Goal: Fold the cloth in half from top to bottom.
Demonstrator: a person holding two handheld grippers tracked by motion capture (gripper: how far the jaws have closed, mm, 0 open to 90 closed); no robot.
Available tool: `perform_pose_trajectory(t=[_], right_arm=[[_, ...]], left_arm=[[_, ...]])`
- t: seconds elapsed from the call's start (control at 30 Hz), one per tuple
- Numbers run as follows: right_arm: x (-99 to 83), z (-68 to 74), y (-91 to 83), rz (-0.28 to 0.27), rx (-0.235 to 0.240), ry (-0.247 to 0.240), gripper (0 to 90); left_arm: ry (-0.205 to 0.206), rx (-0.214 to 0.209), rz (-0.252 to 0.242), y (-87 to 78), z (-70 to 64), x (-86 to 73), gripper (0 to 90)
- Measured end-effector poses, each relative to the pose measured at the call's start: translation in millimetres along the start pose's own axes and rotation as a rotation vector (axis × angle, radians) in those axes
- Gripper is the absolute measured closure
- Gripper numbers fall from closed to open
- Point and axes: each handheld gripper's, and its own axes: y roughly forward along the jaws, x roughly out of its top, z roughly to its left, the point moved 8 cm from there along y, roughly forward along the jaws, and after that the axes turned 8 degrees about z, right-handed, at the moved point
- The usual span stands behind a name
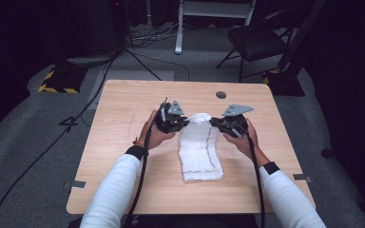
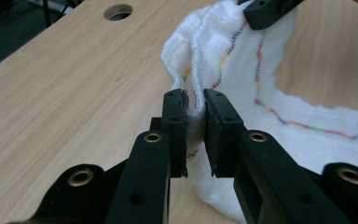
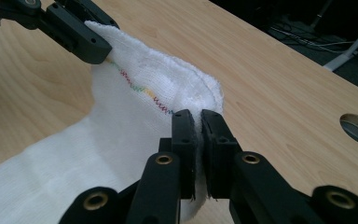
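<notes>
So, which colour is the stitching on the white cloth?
Multicoloured zigzag stitching on the cloth, clearest in the left gripper view.

A cloth (image 1: 199,149) lies mid-desk (image 1: 123,142), far end between left tongs (image 1: 183,123) and right tongs (image 1: 216,122); a hole (image 1: 221,95) lies behind.

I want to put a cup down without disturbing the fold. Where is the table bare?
Bare wood lies left of the left gripper, right of the right gripper, and beyond both up to the round hole. The middle is crowded: both grippers pinch the white cloth.

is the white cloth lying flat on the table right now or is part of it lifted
Partly lifted: the left gripper and right gripper pinch the white cloth's far end up; its near end lies flat.
</notes>
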Motion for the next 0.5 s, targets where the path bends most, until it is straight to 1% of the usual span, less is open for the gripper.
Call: perform_pose_trajectory(t=[0.03,0.07,0.17,0.23,0.27,0.33,0.4,0.43,0.47,0.5], right_arm=[[-1.7,2.6,-3.0,-0.003,0.007,-0.002,84.6],[-5.4,8.3,-9.0,-0.013,0.034,-0.006,84.6],[-13.5,18.1,-17.8,-0.010,0.060,-0.034,84.6],[-19.9,24.9,-23.2,-0.013,0.087,-0.041,84.6],[-23.4,27.6,-25.2,-0.008,0.092,-0.049,84.5],[-29.5,33.0,-28.3,0.000,0.111,-0.060,84.6],[-34.5,38.3,-31.2,0.011,0.116,-0.073,84.5],[-34.5,38.3,-31.2,0.011,0.116,-0.073,84.5],[-36.3,41.3,-33.4,0.012,0.121,-0.081,84.5],[-39.8,47.7,-37.7,0.014,0.141,-0.090,84.2]], left_arm=[[0.012,-0.008,0.000,-1.6,-4.7,-1.4,80.1],[0.031,-0.020,-0.005,-4.5,-13.2,-5.0,80.9],[0.046,-0.044,-0.017,-6.0,-27.4,-11.3,81.7],[0.066,-0.056,-0.009,-4.9,-36.3,-16.2,82.1],[0.071,-0.064,-0.002,-4.4,-40.2,-18.5,82.4],[0.086,-0.079,-0.004,-4.1,-47.2,-21.6,83.1],[0.099,-0.088,-0.001,-4.7,-52.3,-25.1,83.1],[0.099,-0.088,-0.001,-4.7,-52.3,-25.1,83.1],[0.106,-0.090,0.001,-5.4,-54.6,-27.2,83.1],[0.106,-0.100,0.002,-6.9,-58.9,-31.8,83.1]])
